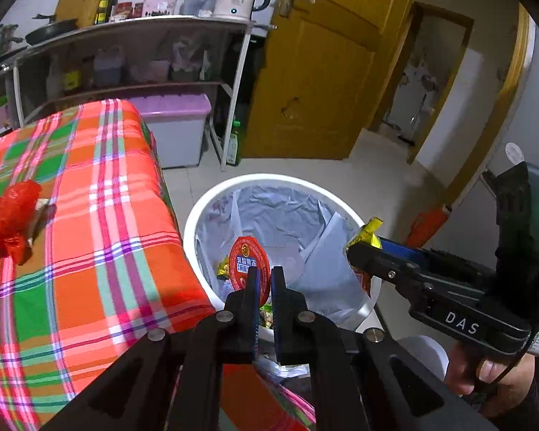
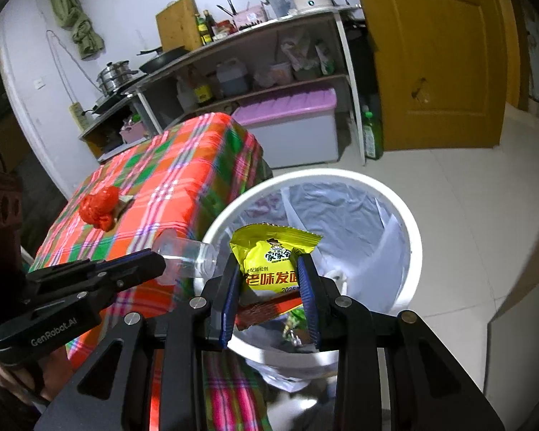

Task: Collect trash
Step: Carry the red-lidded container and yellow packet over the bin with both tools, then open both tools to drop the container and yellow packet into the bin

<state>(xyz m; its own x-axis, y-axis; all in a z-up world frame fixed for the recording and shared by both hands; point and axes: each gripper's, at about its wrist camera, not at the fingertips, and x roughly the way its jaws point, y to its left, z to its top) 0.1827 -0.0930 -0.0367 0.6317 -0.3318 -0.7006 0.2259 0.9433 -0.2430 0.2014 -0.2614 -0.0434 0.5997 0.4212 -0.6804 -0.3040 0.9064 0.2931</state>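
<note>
left gripper (image 2: 160, 264): you pinch a clear cup (image 2: 187, 253) beside the bin (image 2: 415, 237); cup visible only in right view
right gripper (image 2: 269, 280): you clamp a yellow packet (image 2: 273, 255) over the bin

Dim indoor light; heavy fisheye bending, dark vignetted corners; slight blur.

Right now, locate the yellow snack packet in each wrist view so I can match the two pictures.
Left wrist view: the yellow snack packet shows only as a crumpled corner at right of centre, poking past the right gripper over the bin's right rim.
Right wrist view: it fills the lower centre, clamped between the blue pads, printed face toward the camera, above the bin.
Shared landmark: the white trash bin with its plastic liner, beside the plaid-covered table.
</note>
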